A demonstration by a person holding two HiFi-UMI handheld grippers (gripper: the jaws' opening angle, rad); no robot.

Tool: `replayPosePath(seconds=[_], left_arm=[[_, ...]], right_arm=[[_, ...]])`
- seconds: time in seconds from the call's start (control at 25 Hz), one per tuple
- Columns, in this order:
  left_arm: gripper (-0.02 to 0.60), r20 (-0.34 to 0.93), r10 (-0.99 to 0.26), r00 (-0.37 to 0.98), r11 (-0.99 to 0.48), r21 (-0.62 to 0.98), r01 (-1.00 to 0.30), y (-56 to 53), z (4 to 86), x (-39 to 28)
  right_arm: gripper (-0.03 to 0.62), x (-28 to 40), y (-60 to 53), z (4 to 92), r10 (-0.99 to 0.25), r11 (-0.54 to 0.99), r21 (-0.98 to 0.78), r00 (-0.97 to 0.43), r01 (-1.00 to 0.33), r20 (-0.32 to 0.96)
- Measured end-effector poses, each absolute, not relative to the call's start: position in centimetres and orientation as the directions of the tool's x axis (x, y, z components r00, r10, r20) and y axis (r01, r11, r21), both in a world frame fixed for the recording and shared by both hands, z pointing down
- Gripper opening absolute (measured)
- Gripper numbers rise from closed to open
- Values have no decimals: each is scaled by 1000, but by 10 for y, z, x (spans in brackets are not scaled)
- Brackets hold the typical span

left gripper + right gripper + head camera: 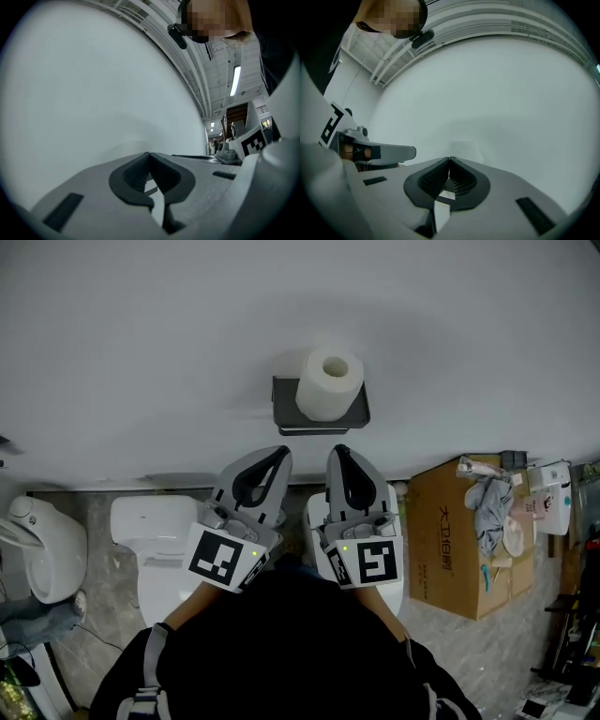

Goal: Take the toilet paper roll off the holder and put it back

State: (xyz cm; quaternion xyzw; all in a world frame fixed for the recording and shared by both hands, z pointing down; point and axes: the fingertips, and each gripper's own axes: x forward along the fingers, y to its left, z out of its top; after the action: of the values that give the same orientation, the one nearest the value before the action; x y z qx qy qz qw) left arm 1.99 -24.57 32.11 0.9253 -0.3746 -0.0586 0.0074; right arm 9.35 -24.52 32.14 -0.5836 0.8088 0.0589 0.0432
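Note:
A white toilet paper roll sits on a dark holder fixed to the pale wall. Both grippers hang side by side below it, pointing at the wall and apart from the roll. My left gripper is shut with nothing between its pads, and its own view shows the jaws closed against bare wall. My right gripper is also shut and empty, its tips meeting in front of the wall. A faint pale shape just above those tips may be the roll.
A white toilet stands below the grippers at the left, with another white fixture further left. An open cardboard box full of cloth and packets stands at the right. The person's dark clothing fills the bottom of the head view.

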Motion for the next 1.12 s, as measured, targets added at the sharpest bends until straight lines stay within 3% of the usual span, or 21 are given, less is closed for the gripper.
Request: replayPosePath(seconds=[0.44, 0.84, 1.12], left_arm=[[8, -85, -763, 640, -645, 45, -763, -267, 321, 50], [237, -82, -810, 581, -585, 37, -810, -281, 309, 74], [312, -38, -813, 581, -582, 63, -811, -294, 308, 83]], right_arm=[[23, 123, -267, 319, -905, 396, 32, -397, -917, -151], [23, 144, -273, 311, -867, 467, 36, -466, -883, -174], [23, 157, -277, 307, -877, 449, 34, -447, -893, -177]])
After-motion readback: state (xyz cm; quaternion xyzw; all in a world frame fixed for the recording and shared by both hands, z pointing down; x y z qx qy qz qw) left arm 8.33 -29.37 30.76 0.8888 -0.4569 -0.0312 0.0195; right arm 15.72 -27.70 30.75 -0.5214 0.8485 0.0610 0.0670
